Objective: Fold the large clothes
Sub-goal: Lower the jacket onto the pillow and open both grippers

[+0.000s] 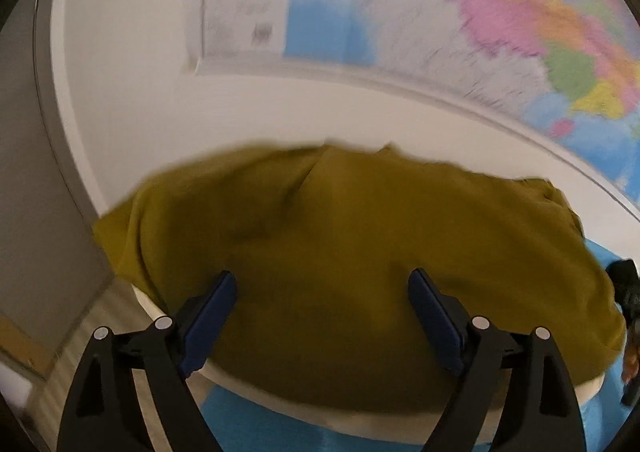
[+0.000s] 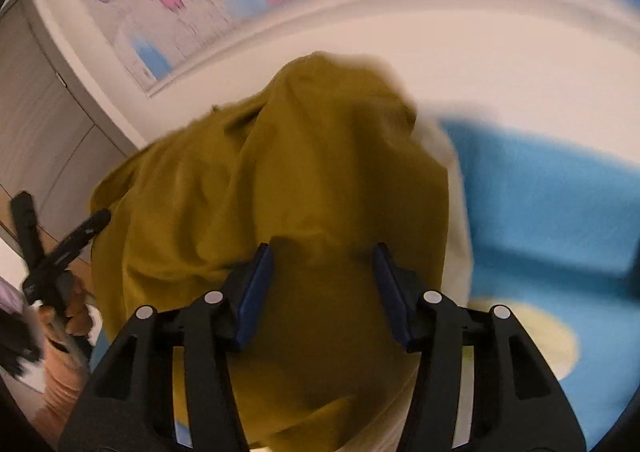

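A mustard-yellow garment [image 1: 340,232] lies rumpled over a cream surface [image 1: 360,424]. My left gripper [image 1: 322,276] hovers just above its near part, jaws wide apart, with nothing between the blue pads [image 1: 212,316]. In the right wrist view the same garment [image 2: 280,172] is bunched into a mound with deep folds. My right gripper [image 2: 323,248] stands open over it, its pads clear of the cloth. The left gripper [image 2: 62,210] also shows at the far left there, held by a hand [image 2: 76,316].
A blue sheet [image 2: 540,212] spreads to the right of the garment and under the cream surface. A coloured wall map [image 1: 440,12] hangs on the white wall behind. Grey cabinet fronts [image 2: 36,112] stand at the left. Both views are motion-blurred.
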Demonstrator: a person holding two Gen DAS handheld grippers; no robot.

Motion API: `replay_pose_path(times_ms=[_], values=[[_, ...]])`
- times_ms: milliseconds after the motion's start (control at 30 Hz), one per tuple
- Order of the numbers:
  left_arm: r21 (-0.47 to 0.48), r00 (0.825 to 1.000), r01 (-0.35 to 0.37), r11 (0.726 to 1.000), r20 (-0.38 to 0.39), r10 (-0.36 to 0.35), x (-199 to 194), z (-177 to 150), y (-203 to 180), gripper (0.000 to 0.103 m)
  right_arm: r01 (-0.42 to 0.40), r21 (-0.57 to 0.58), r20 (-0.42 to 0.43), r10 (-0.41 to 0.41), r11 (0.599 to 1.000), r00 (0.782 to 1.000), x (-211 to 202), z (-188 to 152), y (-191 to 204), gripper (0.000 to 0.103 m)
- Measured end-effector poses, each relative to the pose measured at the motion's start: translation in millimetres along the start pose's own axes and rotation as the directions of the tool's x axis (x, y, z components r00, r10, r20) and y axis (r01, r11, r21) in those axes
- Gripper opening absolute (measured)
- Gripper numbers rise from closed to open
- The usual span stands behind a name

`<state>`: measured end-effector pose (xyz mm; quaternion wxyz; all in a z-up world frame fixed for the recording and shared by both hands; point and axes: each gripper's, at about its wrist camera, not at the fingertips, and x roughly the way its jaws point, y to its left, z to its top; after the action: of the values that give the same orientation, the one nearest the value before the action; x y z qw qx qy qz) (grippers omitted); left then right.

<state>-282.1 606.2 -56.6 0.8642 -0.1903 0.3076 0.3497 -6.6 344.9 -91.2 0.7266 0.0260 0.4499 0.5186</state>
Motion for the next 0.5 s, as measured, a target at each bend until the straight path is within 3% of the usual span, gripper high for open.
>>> replay_pose_path(times_ms=[133, 300, 500], values=[[-0.005, 1.0, 0.0, 1.0, 0.029, 0.0, -9.4, -8.5, 1.2, 0.084, 0.031, -0.034, 0.041, -0.03, 0.999, 0.999, -24.0, 1.8, 6.0, 0.053], [0.025, 0.995, 0.02, 0.999, 0.094, -0.023, -33.7, -11.9, -17.4, 0.084, 0.018, -0.144, 0.15, 0.004, 0.989, 0.989, -58.2, -5.8, 31.4, 0.057], [0.102, 0.989, 0.057, 0.993, 0.131, -0.071, -58.0, -19.8, -51.4, 0.084, -0.021, -0.257, 0.156, 0.063, 0.966, 0.986, -55.0, -16.3, 66.6, 0.058]])
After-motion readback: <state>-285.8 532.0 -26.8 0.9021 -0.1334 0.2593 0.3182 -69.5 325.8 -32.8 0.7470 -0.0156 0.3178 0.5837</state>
